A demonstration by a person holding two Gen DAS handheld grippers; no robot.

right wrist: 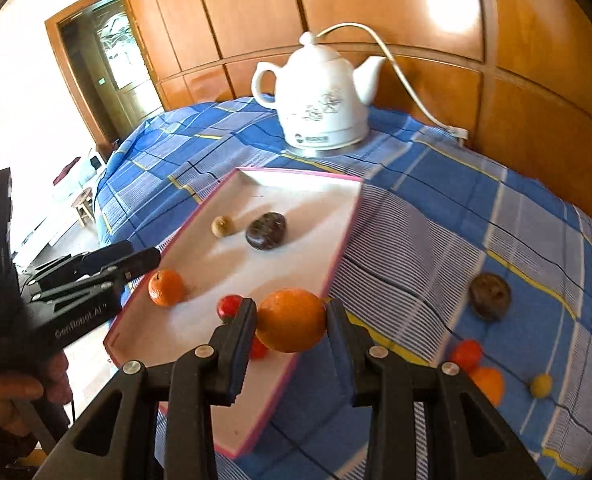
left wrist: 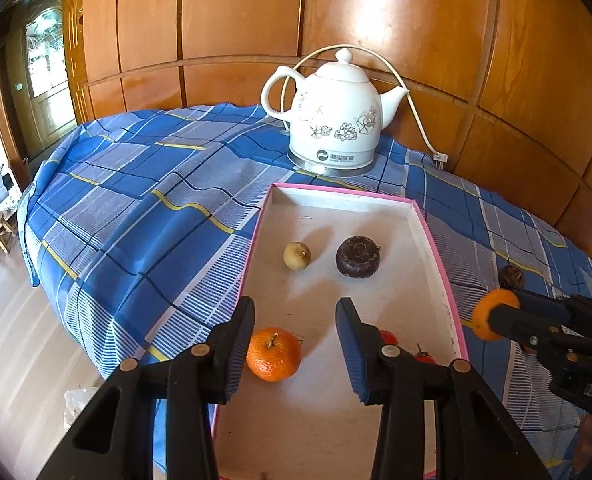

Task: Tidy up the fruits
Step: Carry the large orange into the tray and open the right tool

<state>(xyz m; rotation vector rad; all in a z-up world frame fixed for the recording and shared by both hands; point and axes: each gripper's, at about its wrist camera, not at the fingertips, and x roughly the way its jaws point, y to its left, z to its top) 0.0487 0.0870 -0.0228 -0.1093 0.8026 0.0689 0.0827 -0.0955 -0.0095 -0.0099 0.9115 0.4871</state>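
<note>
While the right gripper (right wrist: 291,320) holds an orange (right wrist: 291,320) clamped above the tray's (right wrist: 296,178) near right edge, several fruits already lie inside, the left gripper (left wrist: 294,332) hovers partly open and empty, and more fruit (right wrist: 490,296) waits on the desk's right side.

Left wrist view: red fruits (left wrist: 392,338) in tray (left wrist: 436,240) mostly hidden behind left gripper's (left wrist: 296,344) finger; kind unclear. Dark fruit (left wrist: 511,276) on cloth half hidden by right gripper (left wrist: 496,316). Right wrist view: fruits near table's (right wrist: 476,216) right edge blurred, small yellow one (right wrist: 540,385) unidentifiable.
</note>
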